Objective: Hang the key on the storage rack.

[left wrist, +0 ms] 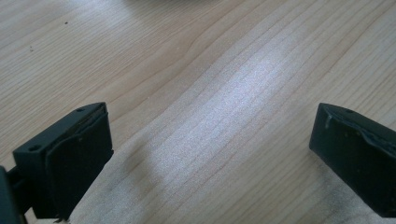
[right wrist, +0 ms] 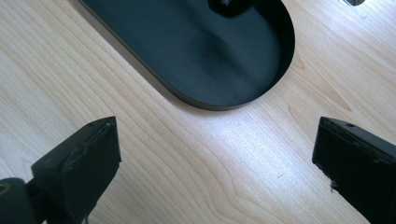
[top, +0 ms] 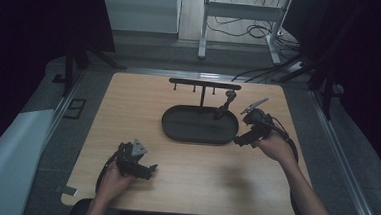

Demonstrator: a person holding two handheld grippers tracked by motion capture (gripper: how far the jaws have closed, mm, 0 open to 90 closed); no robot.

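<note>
Nearest the lower edge of the high view: left hand (top: 111, 183) on the wooden table (top: 128, 103), wrapped around the left gripper (top: 150, 170), which lies low over the near left part of the tabletop, jaws pointing toward the right. Seen along its own jaws in the left gripper view: left gripper (left wrist: 212, 154) spread wide, one black pad (left wrist: 79, 158) at the left edge and the other at the right, bare pale wood grain between them, nothing held.

Farther in, on the right side: right hand (top: 276, 147) holding the right gripper (top: 240, 139), grey plate on top, cable trailing back along the forearm, jaw tips just beside the right end of the black oval tray (top: 177, 131). In the right gripper view: right gripper (right wrist: 217, 163) standing fully apart, empty, over bare wood, the rounded end of the tray (right wrist: 280, 70) just beyond the gap and not touching either jaw.

Middle of the table: the tray, long side across the table, with a thin post rising from its back part to a black crossbar (top: 205, 83) bearing short pegs underneath. At the tray's right end: a small dark object (top: 224, 105) leaning upright by the rim, too dim to identify.

Beyond the table: grey floor, white frame legs and loose cables (top: 256, 29).
</note>
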